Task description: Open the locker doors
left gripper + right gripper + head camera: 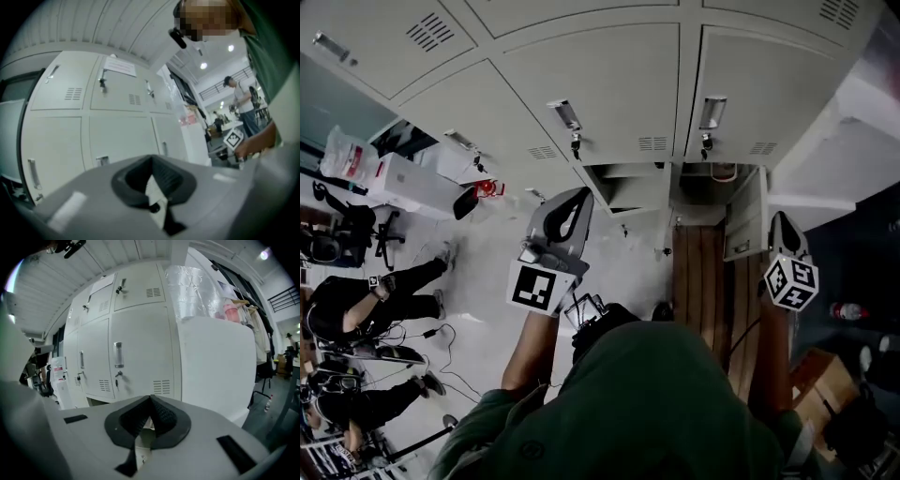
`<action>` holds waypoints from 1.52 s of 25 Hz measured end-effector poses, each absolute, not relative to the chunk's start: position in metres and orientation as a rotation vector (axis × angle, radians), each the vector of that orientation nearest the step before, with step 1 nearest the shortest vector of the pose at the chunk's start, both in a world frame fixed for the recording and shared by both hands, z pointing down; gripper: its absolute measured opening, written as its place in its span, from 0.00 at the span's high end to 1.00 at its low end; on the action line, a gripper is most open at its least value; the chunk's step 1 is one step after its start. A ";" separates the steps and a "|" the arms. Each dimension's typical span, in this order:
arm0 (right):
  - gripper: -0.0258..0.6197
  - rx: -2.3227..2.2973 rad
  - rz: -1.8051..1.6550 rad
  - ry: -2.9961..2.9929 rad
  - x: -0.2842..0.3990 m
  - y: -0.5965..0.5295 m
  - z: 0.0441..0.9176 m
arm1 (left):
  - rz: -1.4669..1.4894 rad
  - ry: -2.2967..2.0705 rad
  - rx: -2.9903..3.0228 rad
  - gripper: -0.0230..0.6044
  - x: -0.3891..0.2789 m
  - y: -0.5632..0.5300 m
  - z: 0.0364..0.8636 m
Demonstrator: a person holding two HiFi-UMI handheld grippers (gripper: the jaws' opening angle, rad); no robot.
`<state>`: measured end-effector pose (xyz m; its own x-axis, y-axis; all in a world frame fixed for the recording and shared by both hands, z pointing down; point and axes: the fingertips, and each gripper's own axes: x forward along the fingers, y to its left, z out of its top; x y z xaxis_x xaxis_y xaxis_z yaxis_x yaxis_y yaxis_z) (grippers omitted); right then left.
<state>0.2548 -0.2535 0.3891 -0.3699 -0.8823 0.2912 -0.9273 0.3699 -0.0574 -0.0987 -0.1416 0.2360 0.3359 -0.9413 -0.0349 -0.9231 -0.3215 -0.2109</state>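
A bank of pale grey lockers (pixel 591 84) fills the top of the head view. In the lowest row two compartments (pixel 628 180) stand open, and the right one's door (pixel 745 217) is swung out. Doors above them are closed, each with a metal handle (pixel 565 114) and a key below it. My left gripper (pixel 575 199) hangs shut and empty in front of the open left compartment. Beside the swung door's edge is my right gripper (pixel 783 223), also shut with nothing in it. In the gripper views the left gripper (pixel 151 162) and right gripper (pixel 150 400) face closed doors (pixel 140 352).
A person (pixel 366 300) sits on the floor at the left among cables. A white box (pixel 412 183) and a plastic bag (pixel 347 155) lie near the lockers. A cardboard box (pixel 820 380) and a bottle (pixel 848 311) sit at the right. A white cabinet side (pixel 215 366) adjoins the lockers.
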 end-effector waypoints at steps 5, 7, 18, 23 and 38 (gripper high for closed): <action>0.95 1.427 0.261 -2.599 0.199 -0.269 0.337 | -0.098 1.690 -2.473 0.96 -0.093 -0.146 0.227; 0.95 1.348 0.248 -2.650 0.177 -0.275 0.322 | -0.092 1.682 -2.485 0.96 -0.092 -0.146 0.223; 0.95 1.163 0.154 -2.771 0.094 -0.315 0.278 | -0.090 1.643 -2.526 0.96 -0.085 -0.145 0.226; 0.95 1.126 0.134 -2.789 0.071 -0.332 0.272 | -0.105 1.646 -2.551 0.96 -0.086 -0.142 0.235; 0.79 1.150 0.102 -2.727 0.036 -0.367 0.287 | -0.134 1.674 -2.561 0.96 -0.100 -0.142 0.245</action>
<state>0.0360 -0.3669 0.2873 -0.6848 -0.7031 0.1916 -0.7155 0.6986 0.0064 -0.0996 -0.1418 0.2452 0.3996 -0.9162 0.0302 -0.9093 -0.4003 -0.1137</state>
